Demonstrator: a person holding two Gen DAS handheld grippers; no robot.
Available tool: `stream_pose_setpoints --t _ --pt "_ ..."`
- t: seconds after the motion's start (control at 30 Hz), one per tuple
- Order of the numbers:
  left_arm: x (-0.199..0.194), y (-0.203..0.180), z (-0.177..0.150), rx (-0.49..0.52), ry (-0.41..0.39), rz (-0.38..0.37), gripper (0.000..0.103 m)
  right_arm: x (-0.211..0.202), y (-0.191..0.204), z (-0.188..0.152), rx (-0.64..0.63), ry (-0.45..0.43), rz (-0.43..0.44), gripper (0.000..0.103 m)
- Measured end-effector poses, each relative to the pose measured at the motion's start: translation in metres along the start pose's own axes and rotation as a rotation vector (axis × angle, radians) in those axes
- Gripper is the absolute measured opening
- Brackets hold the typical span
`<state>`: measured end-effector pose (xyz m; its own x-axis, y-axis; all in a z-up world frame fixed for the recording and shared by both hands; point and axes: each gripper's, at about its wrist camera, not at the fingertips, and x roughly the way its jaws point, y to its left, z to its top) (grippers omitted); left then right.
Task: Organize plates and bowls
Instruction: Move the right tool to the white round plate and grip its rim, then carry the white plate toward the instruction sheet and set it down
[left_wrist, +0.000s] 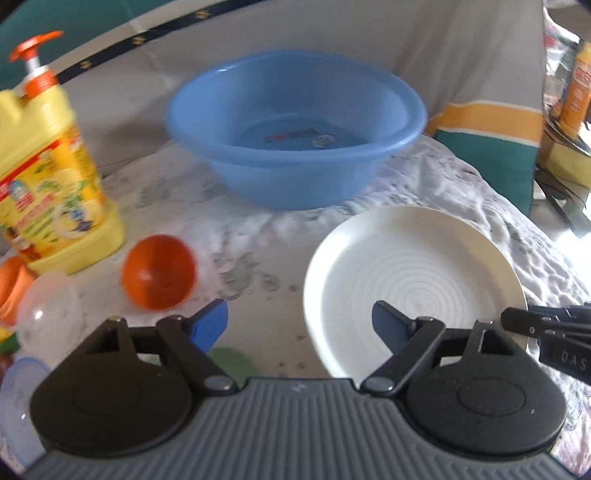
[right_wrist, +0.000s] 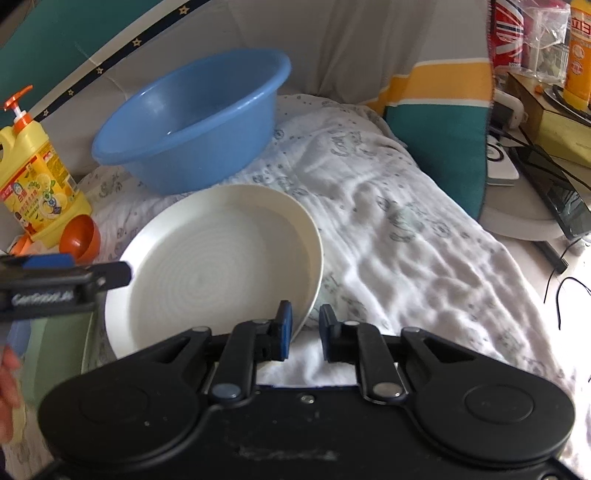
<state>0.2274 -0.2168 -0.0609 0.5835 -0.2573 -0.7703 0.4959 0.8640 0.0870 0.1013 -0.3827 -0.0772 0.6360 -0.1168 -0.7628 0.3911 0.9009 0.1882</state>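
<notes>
The basin (right_wrist: 188, 122) fills the upper left of the right view, empty, with room inside. Below it the plate (right_wrist: 221, 266) lies mid-frame on the cloth (right_wrist: 424, 240), its near rim between the narrowly parted fingers of the right tool (right_wrist: 306, 325), not yet pinched. Closing comes next, I judge. The left tool (left_wrist: 300, 325) gapes wide, holding nothing, beside the orange bowl (left_wrist: 159, 271).

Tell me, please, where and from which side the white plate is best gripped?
Probably by its rim, on the near right edge. The white plate is shallow with a raised lip, and that edge looks lifted off the cloth, so one finger can slip under. The right gripper already straddles that rim, jaws open. The left gripper is open by the opposite side.
</notes>
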Motion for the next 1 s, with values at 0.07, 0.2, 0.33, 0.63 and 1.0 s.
stream_pose_setpoints --t 0.07,0.2,0.33,0.63,1.0 --pt "0.007 -0.007 0.002 0.014 0.014 -0.007 0.086 0.000 -0.003 0.000 0.007 0.003 0.005 0.016" --pt "0.020 -0.011 0.002 0.019 0.044 0.006 0.085 -0.003 -0.003 -0.002 0.009 -0.001 0.006 0.016" --pt "0.027 -0.009 0.001 -0.001 0.073 -0.046 0.063 -0.001 0.003 0.000 -0.008 -0.014 -0.009 0.017" --pt "0.025 -0.017 0.001 0.034 0.058 -0.054 0.046 0.013 0.006 0.008 0.000 -0.062 -0.032 0.020" --pt "-0.007 -0.015 -0.007 0.004 0.069 -0.035 0.046 -0.016 0.022 -0.002 -0.060 -0.072 -0.068 0.020"
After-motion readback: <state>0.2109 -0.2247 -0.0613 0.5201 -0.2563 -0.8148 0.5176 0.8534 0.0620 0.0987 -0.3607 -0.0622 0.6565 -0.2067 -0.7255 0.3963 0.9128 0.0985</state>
